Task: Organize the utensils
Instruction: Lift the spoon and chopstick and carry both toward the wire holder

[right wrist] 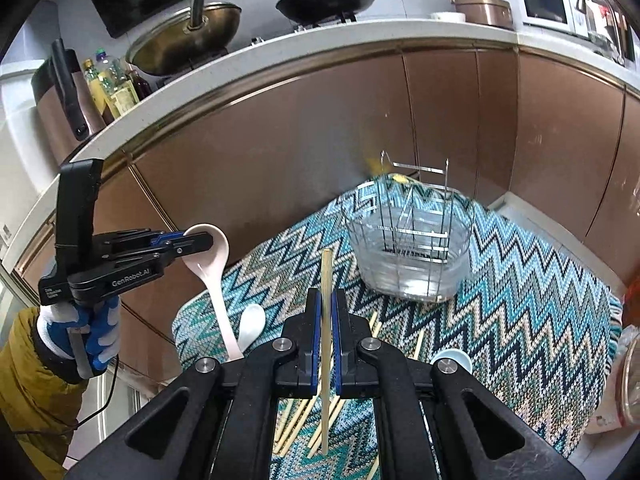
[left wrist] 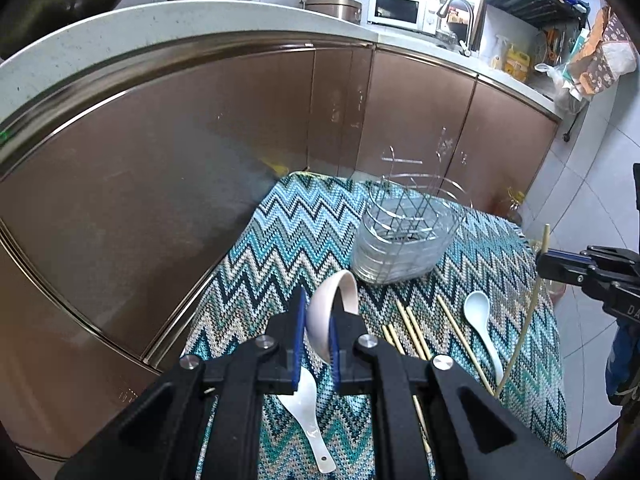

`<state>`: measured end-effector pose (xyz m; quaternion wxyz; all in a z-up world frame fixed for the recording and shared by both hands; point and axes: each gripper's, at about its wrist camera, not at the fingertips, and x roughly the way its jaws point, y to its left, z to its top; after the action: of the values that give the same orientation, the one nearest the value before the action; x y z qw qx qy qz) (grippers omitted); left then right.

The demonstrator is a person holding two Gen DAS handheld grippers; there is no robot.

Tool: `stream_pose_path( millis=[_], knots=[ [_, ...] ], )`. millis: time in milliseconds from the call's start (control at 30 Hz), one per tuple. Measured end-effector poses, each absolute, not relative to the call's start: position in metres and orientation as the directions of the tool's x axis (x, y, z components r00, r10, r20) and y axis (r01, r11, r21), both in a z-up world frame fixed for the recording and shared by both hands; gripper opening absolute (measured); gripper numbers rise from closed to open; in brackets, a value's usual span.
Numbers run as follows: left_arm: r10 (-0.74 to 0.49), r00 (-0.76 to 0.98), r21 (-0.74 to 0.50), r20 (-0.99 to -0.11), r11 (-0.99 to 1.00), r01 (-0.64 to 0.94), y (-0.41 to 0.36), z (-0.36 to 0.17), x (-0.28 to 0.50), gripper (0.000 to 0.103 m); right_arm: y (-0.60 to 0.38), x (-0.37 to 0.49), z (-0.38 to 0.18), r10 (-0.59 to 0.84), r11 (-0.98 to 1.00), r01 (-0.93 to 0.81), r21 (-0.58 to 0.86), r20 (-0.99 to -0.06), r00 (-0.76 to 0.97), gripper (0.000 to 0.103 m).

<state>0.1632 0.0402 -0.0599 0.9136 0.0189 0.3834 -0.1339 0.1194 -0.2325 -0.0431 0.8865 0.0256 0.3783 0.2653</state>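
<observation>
My left gripper (left wrist: pixel 320 308) is shut on the bowl of a pale pink ceramic spoon (left wrist: pixel 334 304), lifted above the zigzag cloth (left wrist: pixel 296 240); the right wrist view shows that spoon (right wrist: pixel 212 268) hanging handle-down. My right gripper (right wrist: pixel 326 300) is shut on one bamboo chopstick (right wrist: pixel 326 276), held upright above the cloth. A wire utensil holder (right wrist: pixel 412 256) in a clear tub stands at the cloth's far side, apart from both grippers. On the cloth lie a white spoon (left wrist: pixel 308 412), a light blue spoon (left wrist: pixel 480 320) and several loose chopsticks (left wrist: pixel 412 328).
Brown cabinet doors (left wrist: pixel 200 140) under a white counter (left wrist: pixel 200 20) rise just behind the covered table. Woks (right wrist: pixel 192 36) sit on the stove, and a microwave (left wrist: pixel 400 10) stands further along. Tiled floor (left wrist: pixel 592 184) lies beyond the table's right edge.
</observation>
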Motion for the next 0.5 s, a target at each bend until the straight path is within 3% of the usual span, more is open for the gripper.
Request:
stream_pose_path(
  millis=[500],
  knots=[
    [-0.214, 0.75, -0.077, -0.626, 0.974, 0.213, 0.044, -0.015, 0.175, 0.01, -0.245, 0.127, 0.012, 0.487, 0.865, -0.459, 0.204, -0.564, 0.667, 0.005]
  ],
)
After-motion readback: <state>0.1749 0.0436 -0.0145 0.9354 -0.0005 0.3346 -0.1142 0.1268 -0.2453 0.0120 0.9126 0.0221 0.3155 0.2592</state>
